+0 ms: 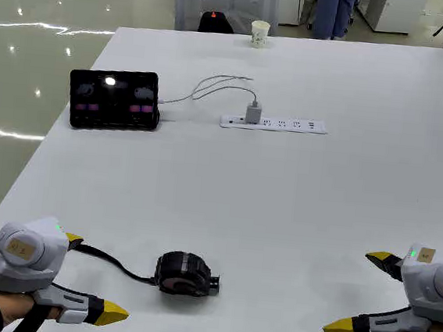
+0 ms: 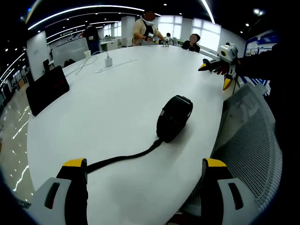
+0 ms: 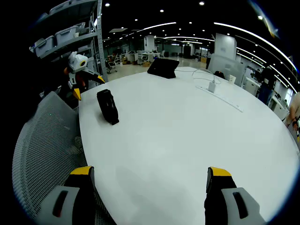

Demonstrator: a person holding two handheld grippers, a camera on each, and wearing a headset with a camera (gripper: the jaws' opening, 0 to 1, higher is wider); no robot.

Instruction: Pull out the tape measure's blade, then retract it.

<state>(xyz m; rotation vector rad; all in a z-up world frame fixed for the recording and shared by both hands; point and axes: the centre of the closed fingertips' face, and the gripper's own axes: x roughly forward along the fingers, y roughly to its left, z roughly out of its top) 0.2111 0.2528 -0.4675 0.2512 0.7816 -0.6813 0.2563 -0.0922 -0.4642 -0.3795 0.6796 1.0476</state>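
Head view: a white paper cup (image 1: 259,33) is set at the far edge of the white table (image 1: 321,191); its contents cannot be told. The black round tape measure (image 1: 184,273) lies near the front edge, close to the left gripper (image 1: 97,275), well apart from the right gripper (image 1: 356,293); both are held spread, empty. A glossy floor (image 1: 30,38) is seen beyond.

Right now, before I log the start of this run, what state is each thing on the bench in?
Tape measure: blade in, lying on the table, untouched.
Left gripper: open, empty.
Right gripper: open, empty.
Strap: slack, trailing toward the left gripper.
Tablet: screen lit, propped up.
Charger: plugged into the power strip.
Paper cup: upright.
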